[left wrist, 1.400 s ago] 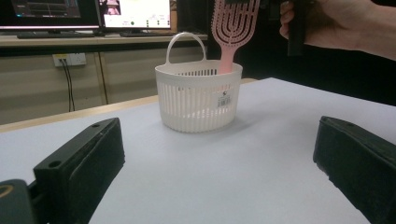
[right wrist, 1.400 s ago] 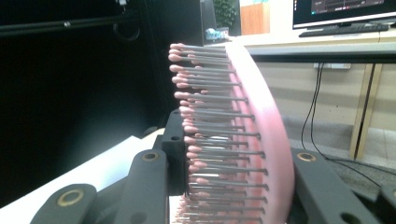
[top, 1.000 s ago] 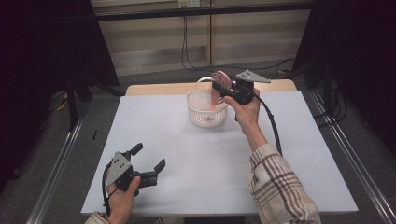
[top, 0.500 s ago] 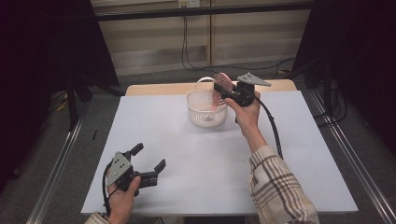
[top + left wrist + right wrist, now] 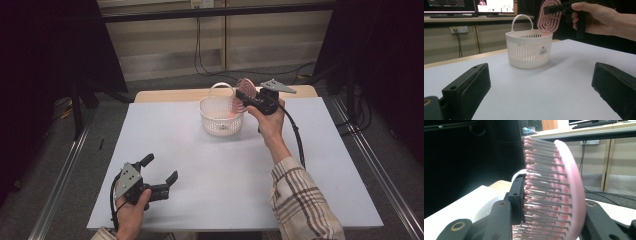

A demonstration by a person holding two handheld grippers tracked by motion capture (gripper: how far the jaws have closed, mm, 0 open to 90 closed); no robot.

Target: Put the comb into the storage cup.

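A pink hairbrush (image 5: 245, 89) stands tilted at the right rim of a white slatted basket (image 5: 221, 119) with a handle, at the table's far middle. My right gripper (image 5: 246, 100) is shut on the brush head, one jaw on the bristles (image 5: 544, 187) and one behind its back. In the left gripper view the brush (image 5: 549, 20) rises above the basket (image 5: 529, 52), and its lower end shows pink through the slats. My left gripper (image 5: 160, 171) is held open near the front left edge, nothing between its jaws, aimed at the basket.
The white table top (image 5: 225, 165) lies on a wooden table whose far edge (image 5: 165, 95) shows behind the basket. Metal rails run along both sides on the floor. Monitors (image 5: 494, 5) stand on a shelf beyond. The right gripper's cable (image 5: 297, 137) trails along the forearm.
My right gripper has shifted slightly right and down with the brush at the basket's rim. The left gripper has not moved.
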